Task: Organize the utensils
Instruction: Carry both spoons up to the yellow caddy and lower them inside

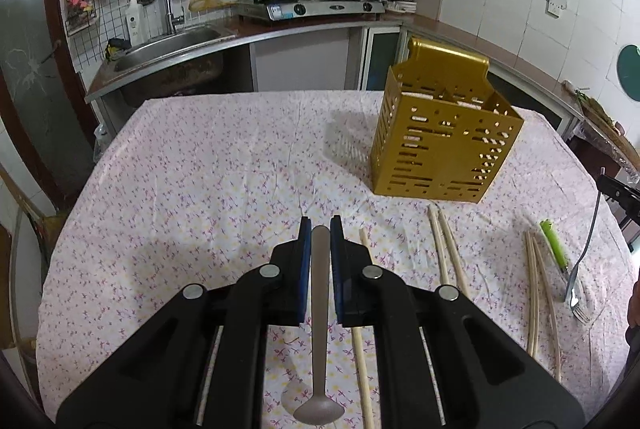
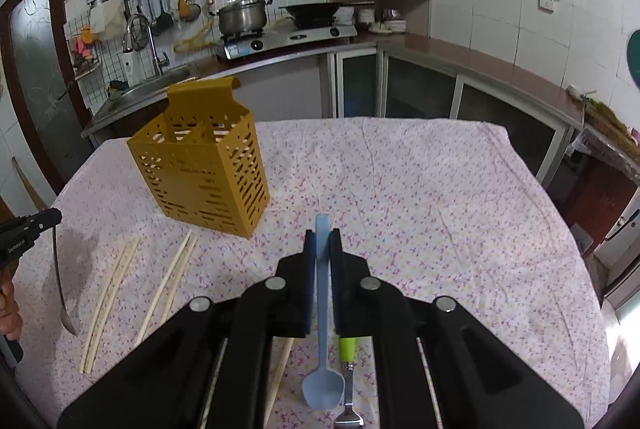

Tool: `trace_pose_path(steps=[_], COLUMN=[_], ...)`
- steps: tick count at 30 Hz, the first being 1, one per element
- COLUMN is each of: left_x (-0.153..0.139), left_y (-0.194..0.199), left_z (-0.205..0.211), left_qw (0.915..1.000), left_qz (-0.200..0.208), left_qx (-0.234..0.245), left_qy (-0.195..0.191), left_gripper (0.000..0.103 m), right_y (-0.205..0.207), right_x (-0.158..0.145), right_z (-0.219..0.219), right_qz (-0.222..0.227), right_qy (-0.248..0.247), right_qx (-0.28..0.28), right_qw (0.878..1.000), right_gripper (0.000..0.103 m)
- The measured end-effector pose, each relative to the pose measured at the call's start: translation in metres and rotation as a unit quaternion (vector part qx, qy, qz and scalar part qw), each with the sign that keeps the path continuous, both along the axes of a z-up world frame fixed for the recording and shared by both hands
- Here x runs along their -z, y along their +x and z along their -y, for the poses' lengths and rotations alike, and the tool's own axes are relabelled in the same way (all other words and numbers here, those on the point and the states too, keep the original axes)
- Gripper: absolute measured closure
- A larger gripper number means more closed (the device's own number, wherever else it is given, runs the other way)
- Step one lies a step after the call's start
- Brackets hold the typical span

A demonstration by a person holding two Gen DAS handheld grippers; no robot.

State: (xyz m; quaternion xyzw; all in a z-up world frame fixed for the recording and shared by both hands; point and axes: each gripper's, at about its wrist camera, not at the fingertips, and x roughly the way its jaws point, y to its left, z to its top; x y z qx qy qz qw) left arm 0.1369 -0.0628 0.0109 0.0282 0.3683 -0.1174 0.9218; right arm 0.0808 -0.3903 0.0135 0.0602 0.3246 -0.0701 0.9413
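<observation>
A kitchen with white tiled walls, a sink and a stove fills the top of both views; below it a table [image 1: 192, 165] under a flowered cloth carries the work. The gold holder [image 1: 436, 145] stands upright at right of centre in the left view and at left of centre in the right view. Loose chopsticks [image 1: 444, 253] lie on the cloth in front of it, and a green-handled fork [image 2: 347, 357] lies at the bottom centre of the right view. The left gripper [image 1: 320, 229] is clamped narrow on a grey spoon [image 1: 319, 329], bowl hanging toward the bottom edge. The right gripper [image 2: 322, 235] is clamped narrow on a blue spoon [image 2: 323, 309], bowl likewise hanging low. Risks, largest first: both hands approaching the holder together could collide or knock it over, since it appears light and tall. A hanging bowl could catch the holder's rim or a partition and twist the spoon out of the grip. Each spoon is held by its thin handle only, so it may swivel or slip between the pads.
</observation>
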Motion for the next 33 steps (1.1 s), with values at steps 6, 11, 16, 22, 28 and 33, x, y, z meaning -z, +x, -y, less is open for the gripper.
trace_pose_path(steps=[6, 11, 16, 22, 28, 33], left_x=[-0.011, -0.02, -0.032, -0.055, -0.101, -0.149], left_y=[-0.007, -0.009, -0.009, -0.005, 0.013, 0.039], left_z=[-0.001, 0.001, 0.001, 0.002, 0.02, 0.04], left_qw=[0.9999, 0.9996, 0.9991, 0.9976, 0.9941, 0.9887], left_qz=[0.014, 0.026, 0.041, 0.066, 0.101, 0.133], left_qx=[0.0, 0.005, 0.004, 0.007, 0.031, 0.046], left_qy=[-0.003, -0.005, -0.013, -0.018, -0.025, -0.051], left_gripper=[0.095, 0.095, 0.095, 0.095, 0.095, 0.095], right_y=[-0.008, -0.012, -0.014, -0.012, 0.002, 0.025], right_x=[-0.008, -0.022, -0.034, -0.051, -0.091, -0.134], right_z=[-0.001, 0.0, -0.003, -0.008, -0.021, -0.03], right_qz=[0.015, 0.035, 0.052, 0.072, 0.109, 0.146], right_qy=[0.001, -0.002, -0.008, -0.012, -0.022, -0.032], right_qx=[-0.001, 0.0, -0.003, -0.009, -0.027, -0.037], right_qw=[1.0, 0.999, 0.999, 0.997, 0.993, 0.988], right_gripper=[0.096, 0.096, 0.096, 0.096, 0.096, 0.096])
